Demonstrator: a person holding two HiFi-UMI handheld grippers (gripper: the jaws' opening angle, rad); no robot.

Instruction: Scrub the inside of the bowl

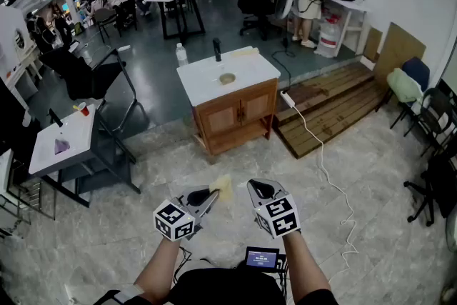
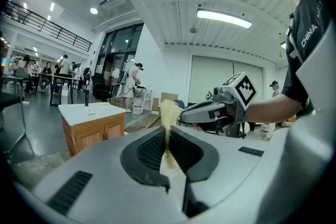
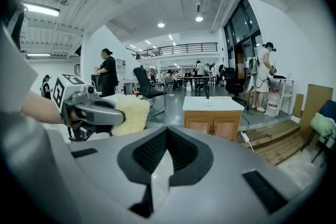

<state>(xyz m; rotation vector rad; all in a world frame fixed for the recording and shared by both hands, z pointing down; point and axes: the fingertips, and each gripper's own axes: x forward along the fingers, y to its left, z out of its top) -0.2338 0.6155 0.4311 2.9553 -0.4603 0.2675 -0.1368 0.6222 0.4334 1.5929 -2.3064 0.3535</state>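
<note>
Showing the white-topped wooden bench (image 1: 239,114) standing well ahead on the floor; nearer the person, the left claw (image 1: 213,194) pinching a fluffy yellow sponge (image 1: 224,187); the right claw (image 1: 255,188) just beside it, pressed together and empty; a small round bowl (image 1: 227,78) resting on the bench top

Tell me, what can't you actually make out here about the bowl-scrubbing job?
- Head view: round thing on the wooden cabinet, too small to tell if it is the bowl or what's inside.
- Left gripper view: yellow scrubbing pad seen edge-on; its lower part hidden between the left tool's jaws.
- Head view: waist screen, print too small.
</note>
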